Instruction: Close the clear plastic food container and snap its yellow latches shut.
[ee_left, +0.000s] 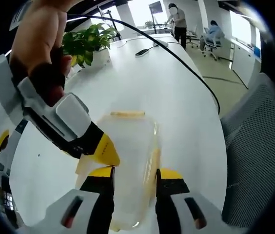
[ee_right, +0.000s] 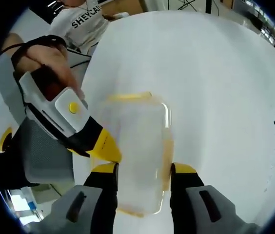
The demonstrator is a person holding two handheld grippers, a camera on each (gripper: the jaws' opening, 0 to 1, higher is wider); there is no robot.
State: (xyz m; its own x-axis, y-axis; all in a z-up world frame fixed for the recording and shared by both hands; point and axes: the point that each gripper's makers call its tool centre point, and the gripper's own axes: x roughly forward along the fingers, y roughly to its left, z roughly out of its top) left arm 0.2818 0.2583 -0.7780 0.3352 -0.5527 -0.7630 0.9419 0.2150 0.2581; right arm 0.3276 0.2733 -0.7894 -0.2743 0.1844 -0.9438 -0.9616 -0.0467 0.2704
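The clear plastic food container (ee_left: 127, 141) lies on the white table (ee_left: 142, 83) with its lid on. A yellow latch (ee_left: 127, 114) runs along its far end and another (ee_left: 153, 161) along its right side. My left gripper (ee_left: 135, 173) stands open just over the container's near end, jaws apart. The right gripper (ee_left: 103, 151), held by a hand, reaches in from the left to the container's left edge. In the right gripper view the container (ee_right: 137, 146) lies lengthwise under my open right gripper (ee_right: 143, 169). The left gripper (ee_right: 106, 146) touches the container's left edge there.
A potted plant (ee_left: 86, 41) stands at the back left. A black cable (ee_left: 186, 63) crosses the table. A grey mesh chair (ee_left: 254, 146) stands at the table's right edge. People (ee_left: 179, 22) are at the far end. A person in a white shirt (ee_right: 81, 22) is behind the table.
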